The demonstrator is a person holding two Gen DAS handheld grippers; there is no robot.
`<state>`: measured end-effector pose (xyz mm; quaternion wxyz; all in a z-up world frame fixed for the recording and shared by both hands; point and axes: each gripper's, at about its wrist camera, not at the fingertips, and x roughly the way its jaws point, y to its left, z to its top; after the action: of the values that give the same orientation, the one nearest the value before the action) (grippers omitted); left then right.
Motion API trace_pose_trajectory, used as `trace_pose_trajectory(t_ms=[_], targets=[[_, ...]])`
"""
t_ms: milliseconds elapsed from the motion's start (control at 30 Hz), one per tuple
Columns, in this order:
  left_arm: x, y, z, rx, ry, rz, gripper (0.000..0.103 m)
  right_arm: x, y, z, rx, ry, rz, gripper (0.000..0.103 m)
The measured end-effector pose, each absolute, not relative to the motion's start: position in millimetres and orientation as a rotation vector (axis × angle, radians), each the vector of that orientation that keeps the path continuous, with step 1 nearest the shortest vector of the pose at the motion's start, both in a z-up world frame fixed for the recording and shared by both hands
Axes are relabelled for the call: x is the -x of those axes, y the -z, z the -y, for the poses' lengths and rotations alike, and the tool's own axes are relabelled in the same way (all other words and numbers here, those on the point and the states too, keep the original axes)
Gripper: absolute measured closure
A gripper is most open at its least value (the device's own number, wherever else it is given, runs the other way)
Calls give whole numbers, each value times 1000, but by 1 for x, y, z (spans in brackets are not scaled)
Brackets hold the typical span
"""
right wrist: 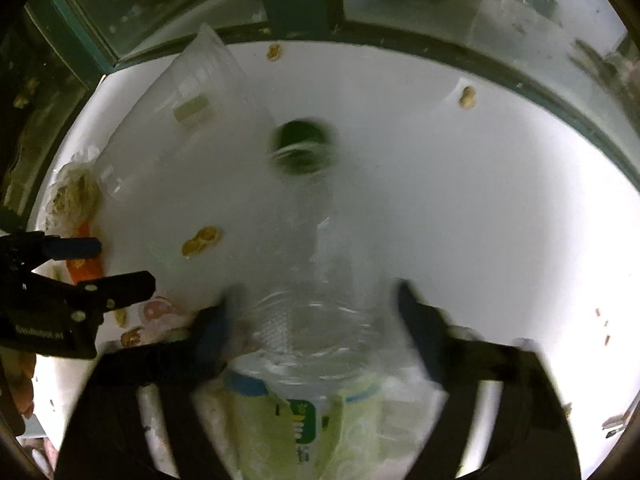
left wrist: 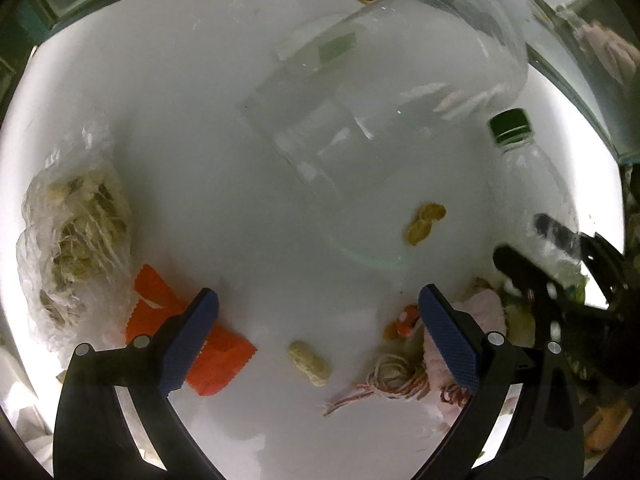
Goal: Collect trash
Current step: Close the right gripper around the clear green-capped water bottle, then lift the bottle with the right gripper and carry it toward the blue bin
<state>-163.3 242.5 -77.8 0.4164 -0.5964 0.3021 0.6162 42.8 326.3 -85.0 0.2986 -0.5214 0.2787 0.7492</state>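
A clear plastic bottle (right wrist: 312,264) with a green cap (right wrist: 304,148) and a yellow-green label lies with its cap pointing away. My right gripper (right wrist: 316,320) straddles its body with the pads against its sides; fingers and cap are blurred. The left wrist view shows the bottle (left wrist: 532,184) at the right with the right gripper (left wrist: 524,236) around it. My left gripper (left wrist: 318,304) hangs open over the white table (left wrist: 208,128), holding nothing. A peanut (left wrist: 310,368) lies between its fingers, and an orange wrapper (left wrist: 152,300) lies under the left finger.
A clear plastic cup (left wrist: 380,120) lies on its side mid-table. A plastic bag of scraps (left wrist: 76,232) sits at the left. A peanut shell (left wrist: 424,224), string (left wrist: 396,376) and pink tissue (left wrist: 480,312) lie near the right finger. Glass panes (right wrist: 168,4) border the table's far edge.
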Motion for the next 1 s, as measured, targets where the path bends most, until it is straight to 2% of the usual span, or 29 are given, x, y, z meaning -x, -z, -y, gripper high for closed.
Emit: trace_pose_trajectory(t_ms=[267,600,1000], targets=[[151,71,-238,1488,-1545,-758,6,-47,73,-324,1364,-1980,-728,43],[132,26,-215,1434,-1551,-732,6,-66,23,-307,1293,-2040,-690,43],[60,-28,-138,1375,-1504,-774,6,-113,-30,-235,1253,-2053,-691,43]])
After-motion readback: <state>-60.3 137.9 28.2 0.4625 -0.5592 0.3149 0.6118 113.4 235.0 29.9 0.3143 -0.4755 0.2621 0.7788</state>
